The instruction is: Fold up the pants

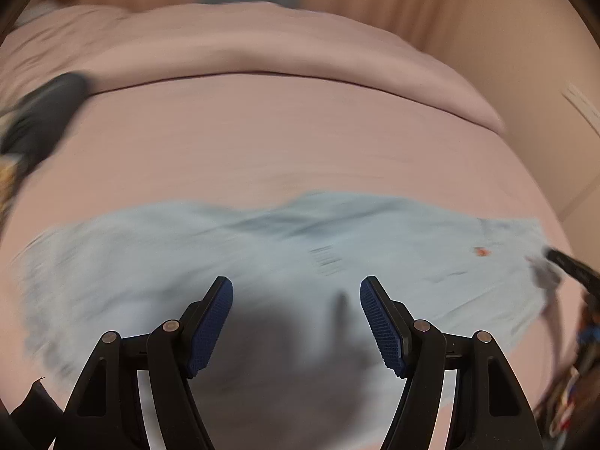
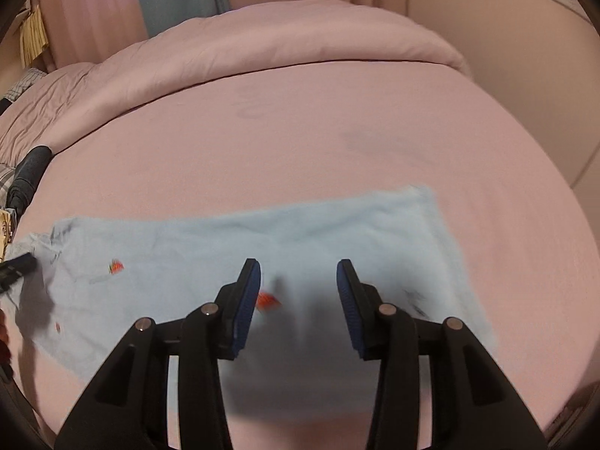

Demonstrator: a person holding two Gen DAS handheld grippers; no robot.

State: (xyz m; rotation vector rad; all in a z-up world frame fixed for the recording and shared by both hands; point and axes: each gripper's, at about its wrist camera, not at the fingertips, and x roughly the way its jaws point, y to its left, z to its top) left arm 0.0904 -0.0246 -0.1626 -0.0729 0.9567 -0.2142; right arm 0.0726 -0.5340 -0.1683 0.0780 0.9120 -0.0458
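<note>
1. The pants (image 1: 262, 247) are pale blue and lie spread flat across a pink bed (image 1: 262, 138), running side to side in both wrist views.
2. In the right wrist view the pants (image 2: 225, 247) form a long, roughly rectangular band with a straight folded edge on the right and a rumpled end on the left.
3. Small orange-red marks (image 2: 116, 266) dot the fabric; another orange mark sits just beside the inner face of the right hand-held gripper's left finger. They are too blurred to tell what they are.
4. A dark striped patch (image 1: 326, 260) shows on the cloth in the left wrist view. It may be a label, but no writing can be read.
5. The left hand-held gripper (image 1: 296, 292) hovers over the pants with its blue-padded fingers spread wide, pinching nothing. Its dark shadow falls on the cloth between them.
6. The right hand-held gripper (image 2: 298, 273) is likewise spread apart above the pants, holding nothing.
7. A folded pink duvet (image 2: 262, 45) lies across the far end of the bed.
8. A dark bundle (image 2: 30, 172) sits at the bed's left edge.
9. Pink curtains (image 2: 93, 11) hang behind the bed.
10. The left wrist view is smeared with motion blur.
</note>
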